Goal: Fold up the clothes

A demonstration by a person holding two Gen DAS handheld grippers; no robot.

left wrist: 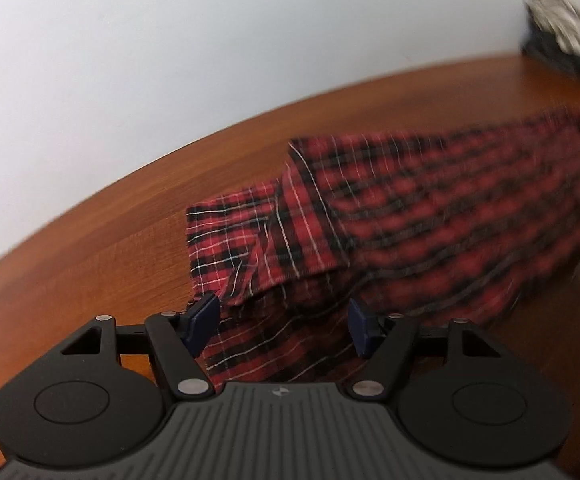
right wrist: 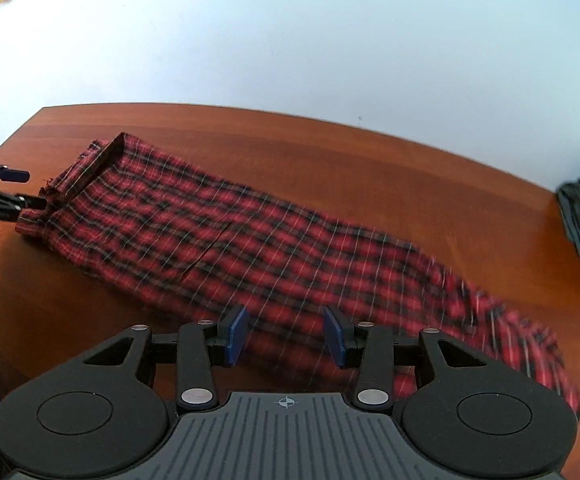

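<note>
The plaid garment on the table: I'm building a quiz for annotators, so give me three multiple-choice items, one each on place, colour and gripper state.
1. Where does the plaid garment lie?
A. on the wooden table
B. on a chair
C. on the floor

2. What are its main colours?
A. blue and white
B. red and black
C. plain green

3. How do the right gripper's fingers stand?
A. clamped on the cloth
B. apart, above the cloth
C. clamped on a hanger

Answers: 1 A, it stretches along the brown tabletop; 2 B, red and black checks with thin white lines; 3 B, the blue pads show a clear gap with cloth beneath.
</note>
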